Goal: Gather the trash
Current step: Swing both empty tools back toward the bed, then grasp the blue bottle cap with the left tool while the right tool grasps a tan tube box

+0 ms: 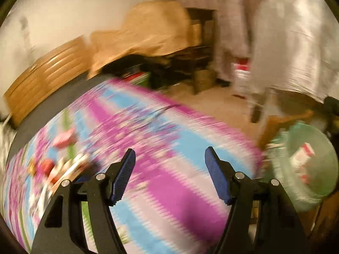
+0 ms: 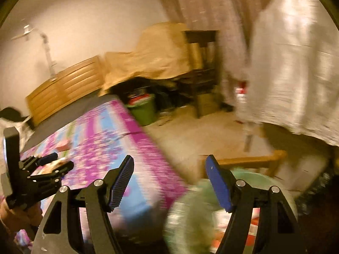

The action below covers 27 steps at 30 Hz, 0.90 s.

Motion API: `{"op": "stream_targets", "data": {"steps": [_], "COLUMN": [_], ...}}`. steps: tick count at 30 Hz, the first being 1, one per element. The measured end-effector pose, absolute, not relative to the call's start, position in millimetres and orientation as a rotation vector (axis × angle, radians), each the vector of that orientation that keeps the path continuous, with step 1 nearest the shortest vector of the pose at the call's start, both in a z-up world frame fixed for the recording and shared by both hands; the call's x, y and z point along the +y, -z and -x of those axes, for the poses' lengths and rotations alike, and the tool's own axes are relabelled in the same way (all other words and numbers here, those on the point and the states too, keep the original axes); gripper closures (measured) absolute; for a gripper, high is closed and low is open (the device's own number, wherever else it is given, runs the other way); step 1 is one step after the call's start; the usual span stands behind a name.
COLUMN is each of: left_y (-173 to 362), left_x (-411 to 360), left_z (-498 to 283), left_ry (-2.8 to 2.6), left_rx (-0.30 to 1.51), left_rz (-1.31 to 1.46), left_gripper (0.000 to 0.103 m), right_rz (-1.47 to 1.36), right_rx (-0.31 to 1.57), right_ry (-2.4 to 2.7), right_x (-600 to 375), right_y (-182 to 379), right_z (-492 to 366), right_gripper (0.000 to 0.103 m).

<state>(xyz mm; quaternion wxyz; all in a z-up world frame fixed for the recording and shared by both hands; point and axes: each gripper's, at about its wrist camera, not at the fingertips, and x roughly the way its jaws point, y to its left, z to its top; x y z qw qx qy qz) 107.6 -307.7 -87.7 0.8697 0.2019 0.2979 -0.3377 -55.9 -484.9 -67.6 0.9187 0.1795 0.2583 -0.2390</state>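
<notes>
A bedroom, blurred in both views: a bed under a purple, blue and white patterned bedspread [image 1: 148, 148], a slatted wooden headboard [image 1: 46, 74] against the wall, curtains behind.

The left gripper [image 1: 170, 176] stands spread over the bedspread with nothing between its blue pads. The right gripper [image 2: 169, 183] is spread and empty too, poised at the bed's edge above the bin.

Outward from the left gripper, a cluster of red-and-white litter [image 1: 57, 165] lies on the bedspread at the lower left, too smeared to count; a pinkish piece sits a little beyond it. Off the bed's corner stands one bin lined with a pale green bag [image 1: 305, 163], one red-and-white packet visible inside. A second, darker green bin [image 2: 144, 110] stands by the far end of the bed. Two grippers, two bins.

The risk, as I judge it, is closing on the bedspread along with a wrapper, since the litter lies flat on soft cloth, or dropping a piece short of the bag's rim.
</notes>
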Motion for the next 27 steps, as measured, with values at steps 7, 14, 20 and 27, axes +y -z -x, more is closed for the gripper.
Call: {"op": "stream_targets", "data": {"steps": [7, 14, 20, 27], "left_y": [112, 139, 153, 161], "left_x": [-194, -98, -52, -29], "left_z": [-166, -193, -209, -217], "left_ry": [0.452, 0.273, 0.186, 0.144], "left_rx": [0.72, 0.806, 0.833, 0.845], "left_rz": [-0.323, -0.234, -0.168, -0.133], "left_gripper": [0.038, 0.038, 0.038, 0.038], "right_rz": [-0.376, -0.51, -0.702, -0.868], "right_rx": [0.62, 0.725, 0.826, 0.909], "right_ry": [0.191, -0.051, -0.172, -0.093], "right_x": [-414, -346, -299, -269], "right_y": [84, 118, 158, 209], "right_z": [-66, -174, -266, -349], "right_gripper": [0.031, 0.031, 0.03, 0.021]}}
